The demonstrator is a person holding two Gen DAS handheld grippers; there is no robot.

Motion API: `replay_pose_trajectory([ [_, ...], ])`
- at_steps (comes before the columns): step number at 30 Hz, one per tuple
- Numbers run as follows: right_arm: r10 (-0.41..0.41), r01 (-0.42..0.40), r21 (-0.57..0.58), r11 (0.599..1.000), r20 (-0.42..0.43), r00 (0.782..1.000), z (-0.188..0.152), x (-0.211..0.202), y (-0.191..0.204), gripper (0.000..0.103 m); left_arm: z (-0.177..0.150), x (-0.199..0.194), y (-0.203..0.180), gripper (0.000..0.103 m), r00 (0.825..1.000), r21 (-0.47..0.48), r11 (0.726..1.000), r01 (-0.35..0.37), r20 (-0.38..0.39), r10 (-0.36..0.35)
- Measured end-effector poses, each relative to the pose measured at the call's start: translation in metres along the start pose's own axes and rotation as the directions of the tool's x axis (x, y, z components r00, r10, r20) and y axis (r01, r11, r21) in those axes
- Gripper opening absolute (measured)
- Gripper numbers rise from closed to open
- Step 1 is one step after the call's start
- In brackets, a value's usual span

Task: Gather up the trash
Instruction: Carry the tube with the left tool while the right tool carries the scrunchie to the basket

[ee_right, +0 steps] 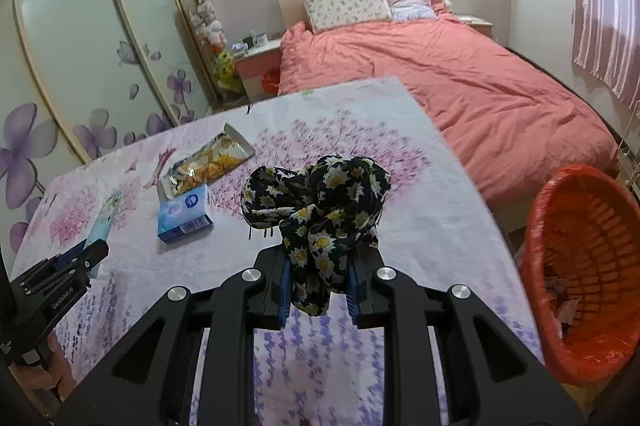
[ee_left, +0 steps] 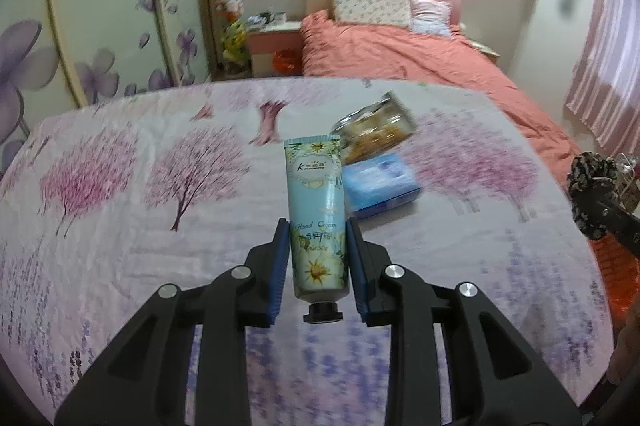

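My left gripper (ee_left: 318, 226) is shut on a pale blue hand cream tube (ee_left: 316, 194) with daisies, its black cap toward the camera, lifted above the table. My right gripper (ee_right: 318, 258) is shut on a black hair bow (ee_right: 320, 202) with a yellow and white flower print, also held off the table. An opened snack bag (ee_right: 206, 162) and a blue tissue pack (ee_right: 184, 214) lie on the cloth. In the left wrist view the snack bag (ee_left: 374, 132) and tissue pack (ee_left: 380, 184) sit just behind the tube. The hair bow (ee_left: 592, 186) shows at that view's right edge.
The table carries a pink tree-print cloth (ee_right: 400, 186). An orange bin (ee_right: 588, 266) lined with a red bag stands at the table's right, scraps inside. Beyond are a bed (ee_right: 460, 86) with a coral cover, a nightstand (ee_right: 256, 62) and wardrobe doors (ee_right: 80, 46). A hand holds the left gripper (ee_right: 64, 274).
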State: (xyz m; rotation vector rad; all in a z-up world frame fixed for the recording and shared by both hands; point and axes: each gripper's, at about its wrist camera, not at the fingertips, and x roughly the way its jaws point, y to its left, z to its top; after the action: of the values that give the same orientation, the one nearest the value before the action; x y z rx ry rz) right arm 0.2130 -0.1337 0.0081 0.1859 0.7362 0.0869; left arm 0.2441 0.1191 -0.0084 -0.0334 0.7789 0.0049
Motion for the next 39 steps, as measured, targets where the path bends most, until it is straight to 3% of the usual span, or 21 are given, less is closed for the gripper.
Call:
replay_pose_trajectory([
  [11, -0.033, 0.028, 0.044, 0.999, 0.117, 0.993, 0.000, -0.057, -0.029, 0.022, 0.009, -0.056, -0.063, 0.028, 0.991, 0.078, 0.992, 0.102, 0.079, -0.108],
  [19, -0.124, 0.109, 0.077, 0.991, 0.236, 0.964, -0.009, -0.100, -0.056, 0.022, 0.007, -0.089, -0.115, 0.028, 0.971, 0.151, 0.970, 0.191, 0.115, -0.209],
  [30, -0.217, 0.161, 0.206, 0.965, 0.286, 0.933, -0.018, -0.117, -0.117, 0.022, -0.001, -0.111, -0.209, 0.028, 0.913, 0.271, 0.894, 0.357, 0.101, -0.395],
  [39, -0.266, 0.181, 0.295, 0.938, 0.279, 0.923, -0.026, -0.119, -0.163, 0.022, -0.015, -0.098, -0.289, 0.028, 0.863, 0.346, 0.814, 0.466, 0.023, -0.504],
])
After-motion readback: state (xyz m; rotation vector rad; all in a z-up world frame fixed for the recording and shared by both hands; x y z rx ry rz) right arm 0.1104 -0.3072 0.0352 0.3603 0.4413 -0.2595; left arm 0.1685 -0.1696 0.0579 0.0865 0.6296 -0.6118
